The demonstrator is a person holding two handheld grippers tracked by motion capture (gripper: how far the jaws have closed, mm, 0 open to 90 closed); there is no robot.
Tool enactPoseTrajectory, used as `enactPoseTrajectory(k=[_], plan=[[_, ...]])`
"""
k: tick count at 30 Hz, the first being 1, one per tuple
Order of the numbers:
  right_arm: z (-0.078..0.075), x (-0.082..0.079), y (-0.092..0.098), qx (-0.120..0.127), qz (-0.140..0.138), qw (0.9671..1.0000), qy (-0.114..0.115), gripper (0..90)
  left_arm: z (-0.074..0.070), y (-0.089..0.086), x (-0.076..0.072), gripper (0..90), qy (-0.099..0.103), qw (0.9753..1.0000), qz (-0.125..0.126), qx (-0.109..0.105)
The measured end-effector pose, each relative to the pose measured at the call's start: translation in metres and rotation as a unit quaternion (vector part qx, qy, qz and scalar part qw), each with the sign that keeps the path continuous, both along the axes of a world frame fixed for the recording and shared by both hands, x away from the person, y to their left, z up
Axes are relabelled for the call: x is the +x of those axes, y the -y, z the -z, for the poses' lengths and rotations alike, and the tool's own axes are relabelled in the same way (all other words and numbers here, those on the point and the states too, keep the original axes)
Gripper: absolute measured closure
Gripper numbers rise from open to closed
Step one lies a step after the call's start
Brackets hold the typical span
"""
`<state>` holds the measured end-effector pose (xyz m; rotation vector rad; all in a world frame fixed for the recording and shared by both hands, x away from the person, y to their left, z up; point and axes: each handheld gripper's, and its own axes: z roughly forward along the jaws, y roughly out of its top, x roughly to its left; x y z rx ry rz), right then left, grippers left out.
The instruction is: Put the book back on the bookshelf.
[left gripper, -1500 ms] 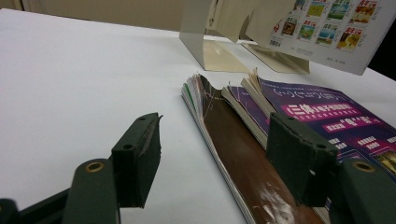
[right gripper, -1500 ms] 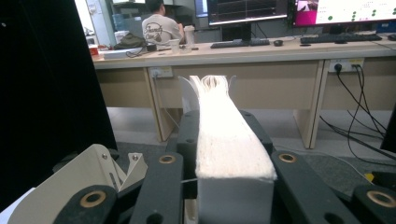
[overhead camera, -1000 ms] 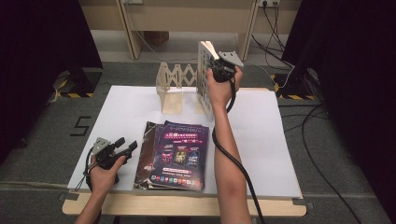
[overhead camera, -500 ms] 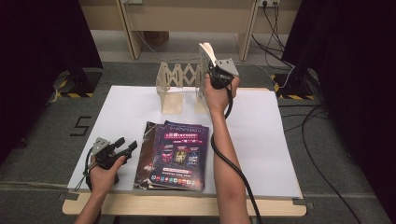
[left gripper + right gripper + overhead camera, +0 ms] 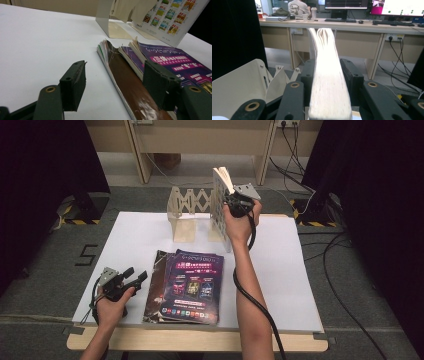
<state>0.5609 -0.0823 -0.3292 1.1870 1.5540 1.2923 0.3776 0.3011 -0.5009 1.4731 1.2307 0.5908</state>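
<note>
Right gripper (image 5: 233, 199): we hold a magazine (image 5: 220, 202) upright, jaws closed on its page edges; in the right gripper view the fanned pages (image 5: 329, 75) rise between the two black jaws.
Magazine held, place: near the far edge of the table (image 5: 280, 265), at the right end plate of the cream expanding rack (image 5: 192, 212), its printed cover facing the near edge.
Left gripper (image 5: 131, 279): jaws spread wide, nothing between them; it rests low by the near left corner of the white sheet, just beside the stack.
Left fingers (image 5: 73, 83): open around bare sheet, the brown spine of the bottom magazine (image 5: 132, 87) lying between them and not gripped.
Stack (image 5: 187, 287): purple-covered magazines lying flat, near the near edge, about mid-table.
Step in hand, as we judge: standing the held magazine in the rack, not yet released.
Next move calls for: we lower it straight so its bottom edge seats on the rack base, then ease the jaws apart without tipping it.
Edges: the rack sits close to the far edge, so little room lies behind it.
Open room: the right half of the sheet and the far left corner are bare; we would draw back over the right side.
Risk, judged: the floppy pages may slump once freed.
</note>
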Motion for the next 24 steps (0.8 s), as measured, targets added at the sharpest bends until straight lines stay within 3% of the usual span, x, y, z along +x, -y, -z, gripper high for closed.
enactPoseTrajectory(k=[9,13,19,24], plan=[[0.001,0.008,-0.006,-0.011,0.002,0.9996,-0.024,64.7,0.000,0.000,0.000,34.8,0.000,1.0000,0.000,0.002],[-0.002,0.012,-0.008,-0.015,0.005,0.9989,-0.045,71.4,0.000,0.001,0.000,34.8,0.001,1.0000,0.000,0.000],[-0.001,0.012,-0.008,0.002,0.020,0.9988,-0.043,74.2,0.000,0.001,0.000,34.6,0.002,1.0000,0.001,0.001],[0.001,0.012,-0.005,0.026,0.034,0.9988,-0.022,74.4,0.000,0.001,0.000,34.7,0.000,1.0000,0.001,0.003]])
